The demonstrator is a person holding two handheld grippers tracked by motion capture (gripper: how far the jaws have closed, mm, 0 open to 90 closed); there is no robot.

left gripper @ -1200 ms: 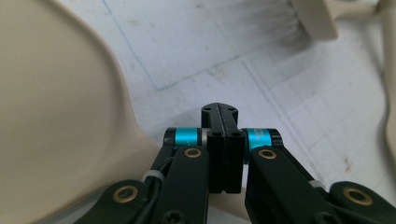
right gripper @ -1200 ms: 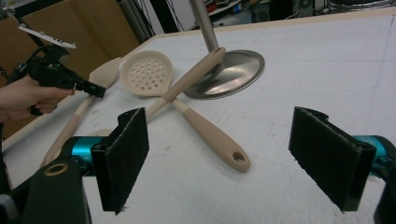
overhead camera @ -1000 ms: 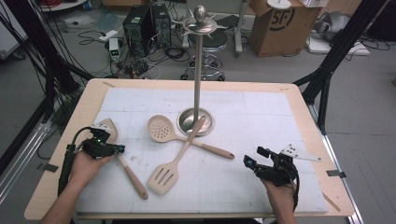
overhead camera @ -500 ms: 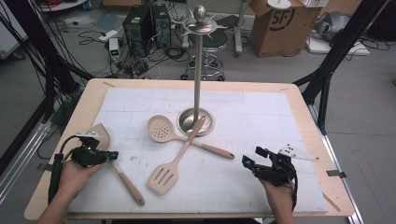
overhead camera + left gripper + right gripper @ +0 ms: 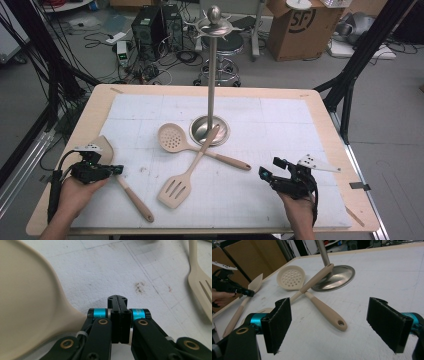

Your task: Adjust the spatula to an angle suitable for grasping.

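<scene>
Cables, computer towers and cardboard boxes crowd the floor behind a wooden table (image 5: 320, 107) topped with a white gridded mat (image 5: 280, 130), where a person works two handheld grippers. At the near left, the left gripper (image 5: 119, 315) has its black jaws pressed flat together, with nothing visible between them; it sits right at the neck of a beige spoon (image 5: 27, 302), where the broad head narrows toward the handle. Seen from above, the spoon's head (image 5: 102, 148) pokes out beyond the gripper on the far side and its handle (image 5: 135, 202) runs toward the near edge. At the near right, the right gripper (image 5: 337, 325) hangs with jaws spread wide, holding nothing. Between the two lie a slotted turner (image 5: 182, 177) and a perforated skimmer (image 5: 172, 138), their handles crossed, the turner's handle tip resting on the round base of a tall steel utensil stand (image 5: 212, 70) at mid-table.

The job appears to be picking up the spoon, perhaps for hanging on the stand's top hooks. To do it well, the left jaws likely need to open, straddle the neck squarely and close firmly there, since the head looks too wide and curved to pinch. A grip near the head should also keep the long handle from swinging on the lift.
</scene>
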